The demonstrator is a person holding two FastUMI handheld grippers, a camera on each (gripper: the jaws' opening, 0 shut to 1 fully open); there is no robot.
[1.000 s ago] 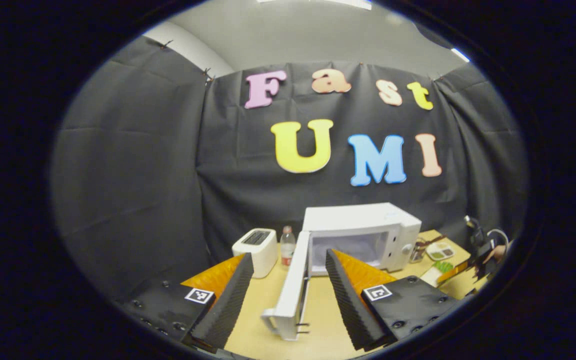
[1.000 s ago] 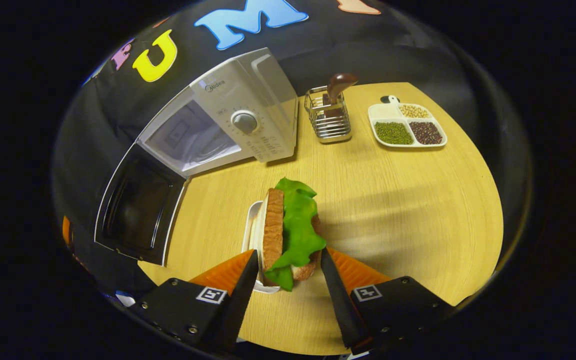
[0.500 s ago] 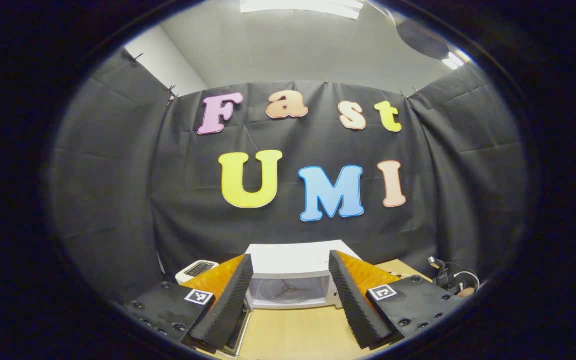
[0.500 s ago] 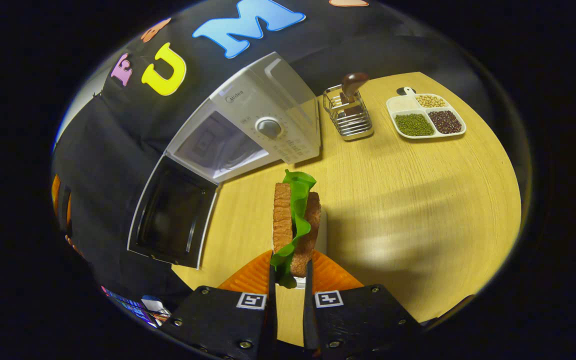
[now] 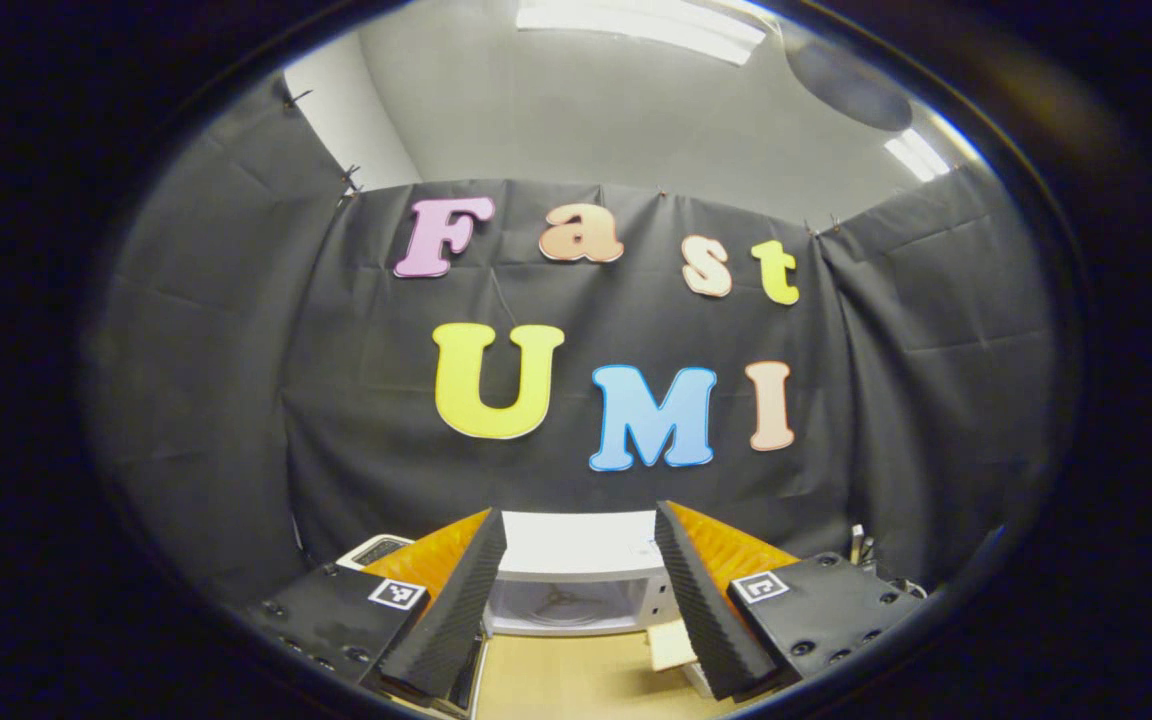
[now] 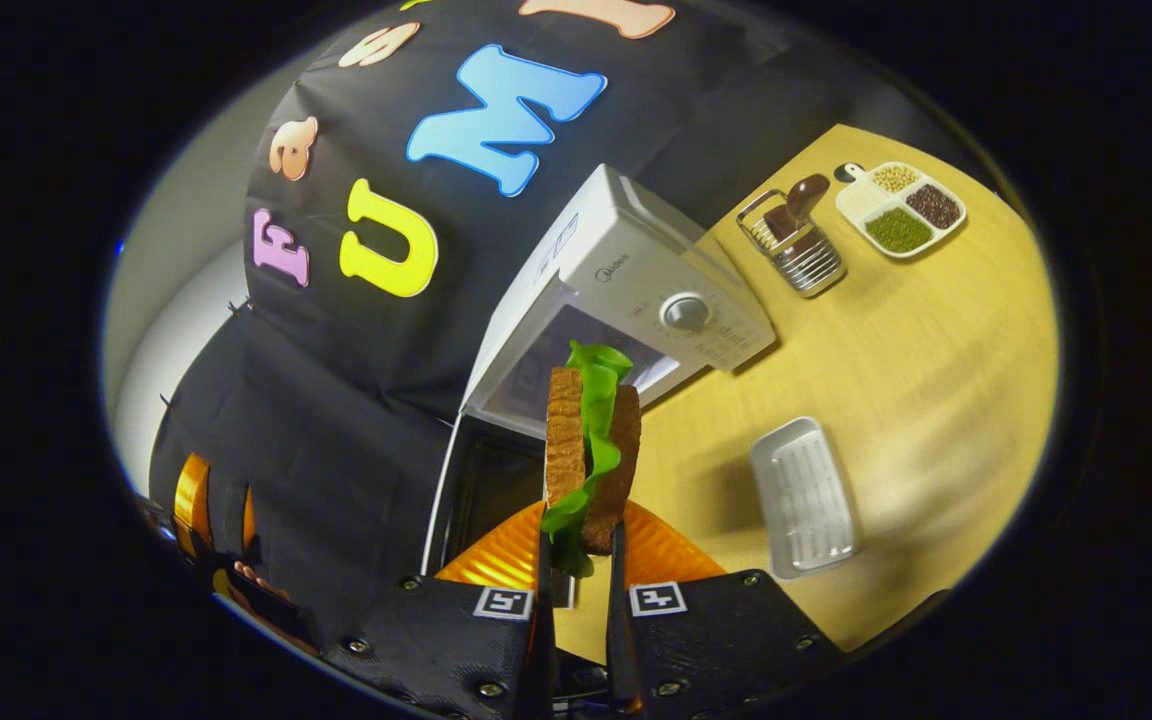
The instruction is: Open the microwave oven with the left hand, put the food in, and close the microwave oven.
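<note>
Right gripper (image 6: pixel 576 545): fingers closed together and clamped on the sandwich (image 6: pixel 588 445), one finger pressing on each bread slice. Sandwich raised clear of the wooden table (image 6: pixel 936 330), standing on edge between the fingers, green lettuce (image 6: pixel 596 420) sandwiched between the two brown slices and protruding at top and bottom. Positioned, in the right gripper view, in front of the white microwave oven (image 6: pixel 636 280), overlapping its cavity opening; contact with the oven not discernible. Microwave door (image 6: pixel 476 500) swung open, dark inner face visible below and left of the cavity. Control dial (image 6: pixel 684 312) on the front panel to the right of the opening.

Empty white tray (image 6: pixel 802 497) flat on the table, to the right of the sandwich and apart from it. Wire rack (image 6: pixel 798 248) with a brown-handled item farther back, just beside the divided dish (image 6: pixel 898 208) of beans and grains.

Left gripper (image 5: pixel 571 590): fingers spread wide apart, gripping nothing, framing the microwave cavity in the left gripper view (image 5: pixel 566 600). Pale flat object (image 5: pixel 671 645) at the inner edge of the right-hand finger, possibly a bread slice; too small to confirm. White toaster (image 5: pixel 371 550) partly visible at the left.
</note>
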